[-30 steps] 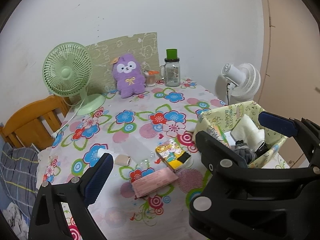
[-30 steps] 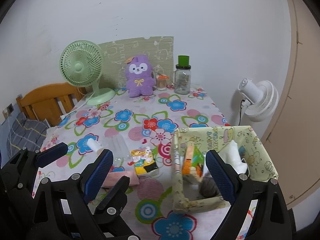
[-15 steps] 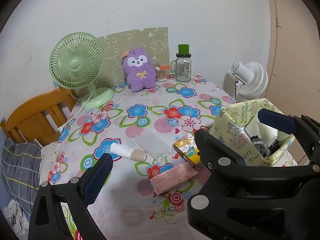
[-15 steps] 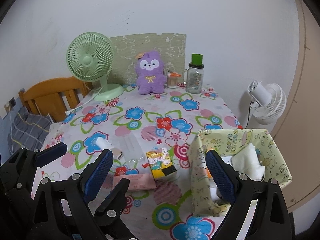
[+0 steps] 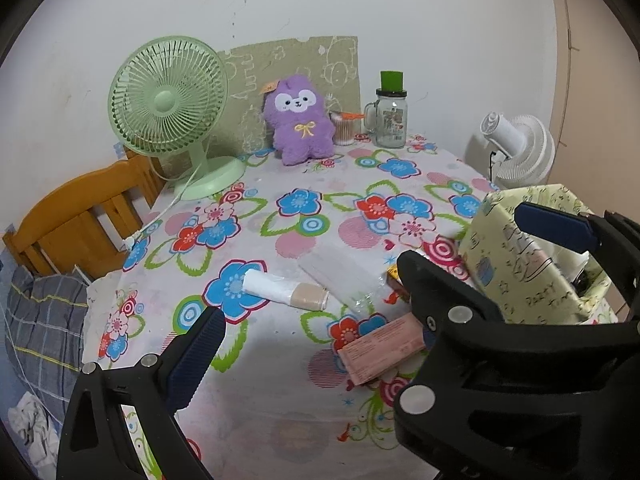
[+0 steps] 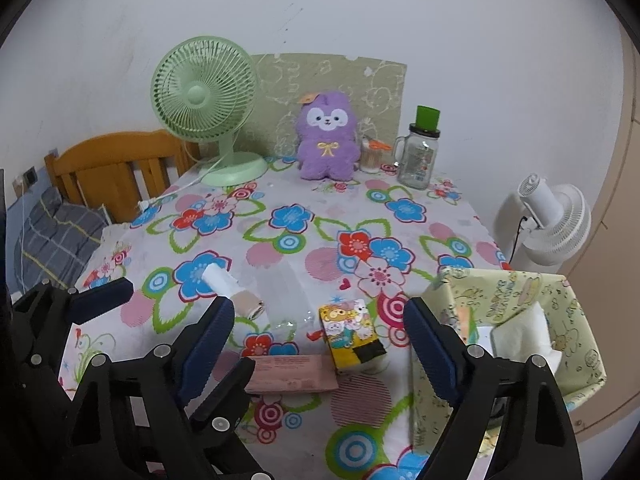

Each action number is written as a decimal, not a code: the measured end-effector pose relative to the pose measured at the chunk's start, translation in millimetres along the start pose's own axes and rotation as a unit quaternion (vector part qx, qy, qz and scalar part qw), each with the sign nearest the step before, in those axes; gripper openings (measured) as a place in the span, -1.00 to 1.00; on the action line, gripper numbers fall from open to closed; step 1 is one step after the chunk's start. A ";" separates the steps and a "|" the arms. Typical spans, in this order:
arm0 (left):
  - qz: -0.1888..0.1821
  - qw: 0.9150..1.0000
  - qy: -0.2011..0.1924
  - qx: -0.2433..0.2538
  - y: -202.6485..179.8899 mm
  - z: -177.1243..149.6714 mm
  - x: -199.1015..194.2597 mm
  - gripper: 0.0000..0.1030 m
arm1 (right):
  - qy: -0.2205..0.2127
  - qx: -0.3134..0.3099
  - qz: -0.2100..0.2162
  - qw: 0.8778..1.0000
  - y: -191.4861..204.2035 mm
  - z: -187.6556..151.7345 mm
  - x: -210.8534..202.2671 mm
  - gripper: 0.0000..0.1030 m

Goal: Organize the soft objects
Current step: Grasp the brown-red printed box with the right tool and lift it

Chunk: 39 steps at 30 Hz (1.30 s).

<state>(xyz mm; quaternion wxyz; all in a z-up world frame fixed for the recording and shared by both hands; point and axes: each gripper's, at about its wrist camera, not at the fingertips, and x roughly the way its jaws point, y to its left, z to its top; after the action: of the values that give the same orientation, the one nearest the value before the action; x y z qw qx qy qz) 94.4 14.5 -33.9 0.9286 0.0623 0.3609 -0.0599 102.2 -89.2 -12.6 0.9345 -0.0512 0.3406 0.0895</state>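
Lying on the flowered tablecloth (image 6: 304, 216), from left to right, are a rolled white and beige cloth (image 6: 232, 294), a clear plastic packet (image 6: 282, 296), a pink flat pack (image 6: 290, 374) and a yellow cartoon-bear tissue pack (image 6: 350, 332). Rightmost, a pale green fabric basket (image 6: 516, 292) holds white folded cloth (image 6: 524, 330); its print reads "PARTY" in the left view. A green desk fan (image 6: 204, 100), purple plush (image 6: 328, 136) and jar (image 6: 418, 156) line the back wall. Both the left gripper (image 5: 362, 272) and right gripper (image 6: 318, 338) hover wide open, holding nothing.
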 end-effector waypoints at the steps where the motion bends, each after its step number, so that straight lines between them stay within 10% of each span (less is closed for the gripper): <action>1: -0.002 1.000 0.003 0.000 2.0 -1.1 2.9 0.94 | 0.001 -0.003 0.001 1.000 1.9 -0.5 2.6 0.71; 39: -0.058 0.993 0.100 -0.012 -1.0 -26.0 88.6 0.94 | 0.095 0.004 -0.021 0.995 -8.1 -25.2 106.2 0.58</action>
<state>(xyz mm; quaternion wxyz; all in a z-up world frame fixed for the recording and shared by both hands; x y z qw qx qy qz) 141.8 11.7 -113.1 0.8833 0.0363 0.4559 -0.1025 167.9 -87.1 -100.2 0.8997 -0.0631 0.4274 0.0631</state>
